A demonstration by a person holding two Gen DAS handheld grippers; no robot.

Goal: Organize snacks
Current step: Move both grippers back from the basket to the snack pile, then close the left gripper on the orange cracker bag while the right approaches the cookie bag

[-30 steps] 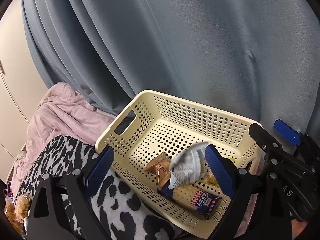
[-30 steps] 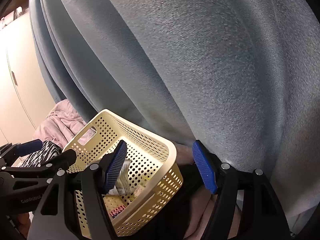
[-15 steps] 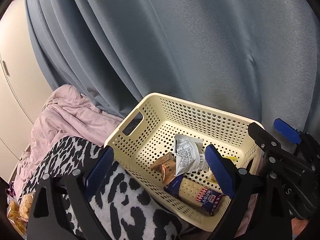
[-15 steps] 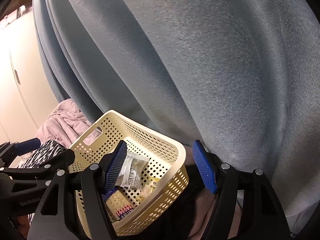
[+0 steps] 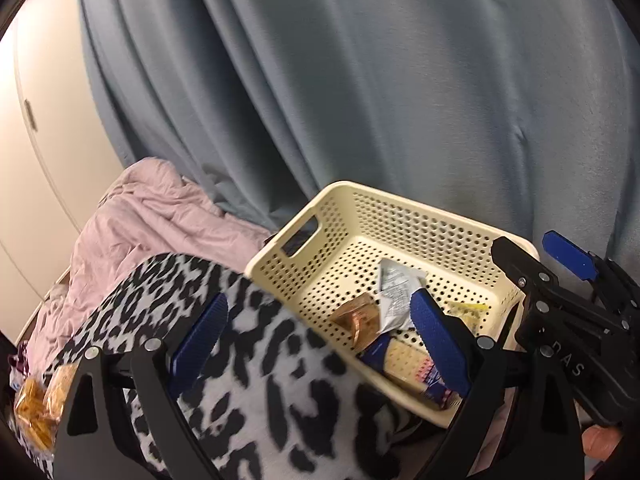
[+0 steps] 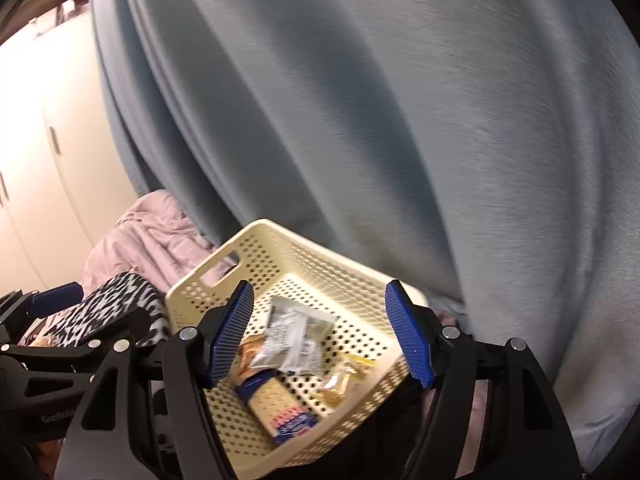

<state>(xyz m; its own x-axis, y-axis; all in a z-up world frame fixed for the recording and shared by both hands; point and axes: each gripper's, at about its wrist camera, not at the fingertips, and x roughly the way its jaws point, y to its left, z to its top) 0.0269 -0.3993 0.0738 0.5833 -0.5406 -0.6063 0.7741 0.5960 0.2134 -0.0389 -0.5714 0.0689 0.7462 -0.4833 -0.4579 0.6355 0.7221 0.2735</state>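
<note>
bag of yellow snacks (image 5: 34, 412) lay far left on the spotted blanket (image 5: 256, 380) | left gripper (image 5: 316, 340) had fingers wide, holding nothing | cream basket (image 6: 332, 268) held a silver packet (image 6: 292, 336), a cracker pack (image 6: 280, 408), writing too small to read | right gripper (image 6: 320, 336) fingers wide, empty, over basket | side letters read "GenRobot"

Both views looking forward and downward, close, at the cream basket (image 5: 404, 216) before the blue curtain (image 5: 360, 80). Left wrist view from the basket's handle side, over the spotted blanket (image 5: 280, 380). Right wrist view from its near rim. Shared: basket, curtain, pink bedding (image 6: 160, 236).
</note>
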